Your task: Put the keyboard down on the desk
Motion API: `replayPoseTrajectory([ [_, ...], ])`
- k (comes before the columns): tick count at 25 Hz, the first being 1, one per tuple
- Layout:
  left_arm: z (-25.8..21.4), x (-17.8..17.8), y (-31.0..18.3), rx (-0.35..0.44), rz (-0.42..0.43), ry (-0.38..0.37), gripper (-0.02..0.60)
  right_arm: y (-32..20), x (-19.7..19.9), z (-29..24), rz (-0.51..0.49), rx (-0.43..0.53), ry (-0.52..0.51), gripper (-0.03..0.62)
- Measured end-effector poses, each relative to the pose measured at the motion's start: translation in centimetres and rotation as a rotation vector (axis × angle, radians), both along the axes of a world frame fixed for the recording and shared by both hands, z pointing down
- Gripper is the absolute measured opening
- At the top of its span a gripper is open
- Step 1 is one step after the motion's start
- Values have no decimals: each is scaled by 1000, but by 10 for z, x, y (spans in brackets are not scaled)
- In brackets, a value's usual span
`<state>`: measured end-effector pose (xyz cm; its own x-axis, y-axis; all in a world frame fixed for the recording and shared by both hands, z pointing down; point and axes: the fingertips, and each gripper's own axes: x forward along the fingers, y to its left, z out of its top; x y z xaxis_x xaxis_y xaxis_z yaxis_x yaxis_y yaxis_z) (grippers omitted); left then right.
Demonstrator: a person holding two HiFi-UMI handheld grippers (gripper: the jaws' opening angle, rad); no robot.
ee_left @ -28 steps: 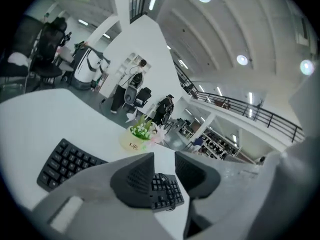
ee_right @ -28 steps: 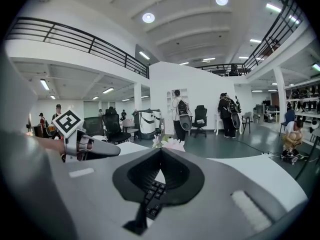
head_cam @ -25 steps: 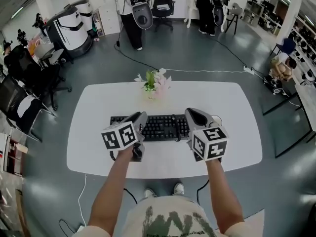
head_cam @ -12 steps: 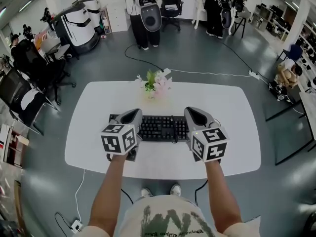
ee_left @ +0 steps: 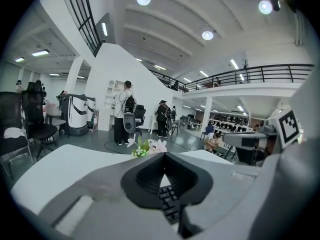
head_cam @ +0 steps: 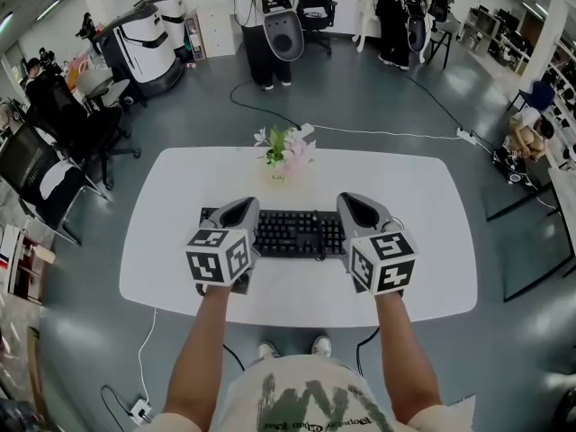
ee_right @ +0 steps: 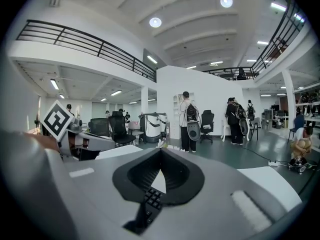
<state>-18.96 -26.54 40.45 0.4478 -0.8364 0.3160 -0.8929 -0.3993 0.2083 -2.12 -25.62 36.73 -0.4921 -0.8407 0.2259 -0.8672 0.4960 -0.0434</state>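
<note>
White tabletop [head_cam: 432,196] carries the keyboard [head_cam: 292,232] lying flat; left gripper [head_cam: 238,214] at its left end, fingers just closed tip to tip on nothing, right gripper [head_cam: 360,210] likewise together, so set-down looks done, only withdrawal left.

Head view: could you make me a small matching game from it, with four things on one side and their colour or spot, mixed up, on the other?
Things:
1 keyboard
2 flowers
3 desk
4 office chair

Descriptions:
A white, with rounded corners
B on the grey floor, left of the desk
C black, lying across the desk's near half
D pink and white, by the desk's far edge

Pairs: 1-C, 2-D, 3-A, 4-B
</note>
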Motion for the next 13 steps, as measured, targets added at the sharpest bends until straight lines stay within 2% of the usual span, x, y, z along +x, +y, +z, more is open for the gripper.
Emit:
replayPoseTrajectory([
  [13,-3,-4,-3,-5,0,8,2,-3,-4,-4,5,7,-10,-3],
])
